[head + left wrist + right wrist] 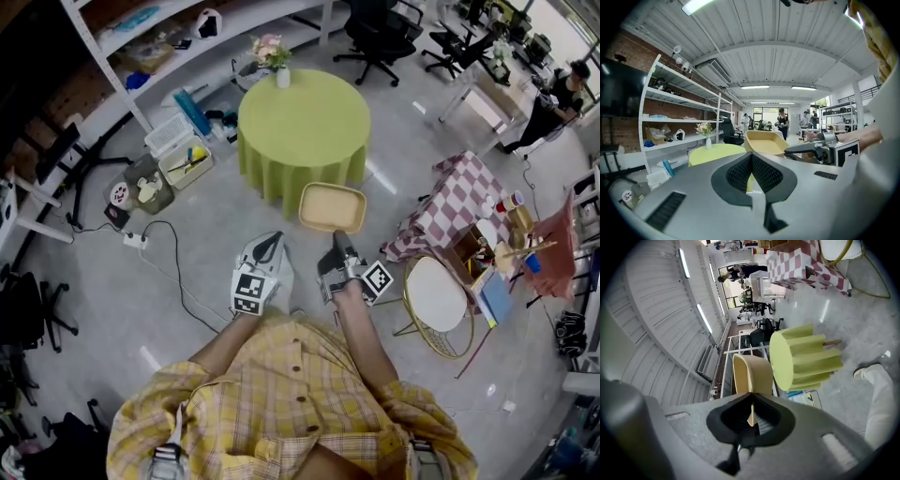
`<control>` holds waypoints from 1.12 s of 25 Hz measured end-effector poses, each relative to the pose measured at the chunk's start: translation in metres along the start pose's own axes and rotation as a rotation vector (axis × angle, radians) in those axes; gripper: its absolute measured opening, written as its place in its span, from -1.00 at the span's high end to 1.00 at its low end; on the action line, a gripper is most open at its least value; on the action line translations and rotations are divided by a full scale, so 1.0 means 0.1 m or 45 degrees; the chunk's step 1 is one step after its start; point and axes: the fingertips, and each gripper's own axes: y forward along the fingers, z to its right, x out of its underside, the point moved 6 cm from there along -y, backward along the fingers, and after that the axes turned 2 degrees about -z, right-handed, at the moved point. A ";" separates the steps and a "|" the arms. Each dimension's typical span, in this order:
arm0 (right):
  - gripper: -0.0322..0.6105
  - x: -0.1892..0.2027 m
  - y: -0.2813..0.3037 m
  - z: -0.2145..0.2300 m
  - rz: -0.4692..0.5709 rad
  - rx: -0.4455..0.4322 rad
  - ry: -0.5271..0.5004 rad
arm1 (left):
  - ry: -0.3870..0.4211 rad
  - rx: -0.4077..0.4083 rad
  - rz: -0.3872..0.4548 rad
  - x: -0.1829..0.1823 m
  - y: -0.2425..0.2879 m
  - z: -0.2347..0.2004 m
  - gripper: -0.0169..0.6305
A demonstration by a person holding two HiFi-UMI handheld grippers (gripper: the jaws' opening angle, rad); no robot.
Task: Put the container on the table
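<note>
A tan, shallow plastic container (332, 208) hangs in the air just in front of a round table with a lime-green cloth (300, 122). My right gripper (339, 239) is shut on the container's near rim. In the right gripper view the rim's thin edge sits pinched between the pads (758, 420), and the container (752, 376) stands out ahead of my right gripper (751, 417) beside the table (801, 357). My left gripper (272, 239) is alongside, shut and holding nothing. Its own view shows my left gripper (751, 171), the container (764, 143) and the table (715, 152) ahead.
A vase of flowers (272, 54) stands at the table's far edge. A checkered-cloth table (450, 206) and a round white stool (436, 292) are at the right. Bins (173, 150) and a cable (173, 272) lie on the floor at the left, below white shelves (141, 37).
</note>
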 end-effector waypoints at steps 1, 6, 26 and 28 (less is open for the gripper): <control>0.86 -0.03 0.04 0.02 -0.004 0.002 -0.004 | 0.000 0.006 0.003 0.00 0.04 -0.01 0.93; 0.86 -0.10 0.31 0.02 -0.029 0.005 0.008 | -0.016 -0.011 0.016 -0.08 0.29 -0.18 0.93; 0.86 -0.55 1.95 -0.01 -0.065 0.059 0.039 | -0.027 -0.024 -0.031 -0.38 1.49 -1.26 0.93; 0.86 -0.58 2.15 -0.05 -0.066 0.061 0.031 | -0.034 -0.030 -0.025 -0.46 1.61 -1.43 0.93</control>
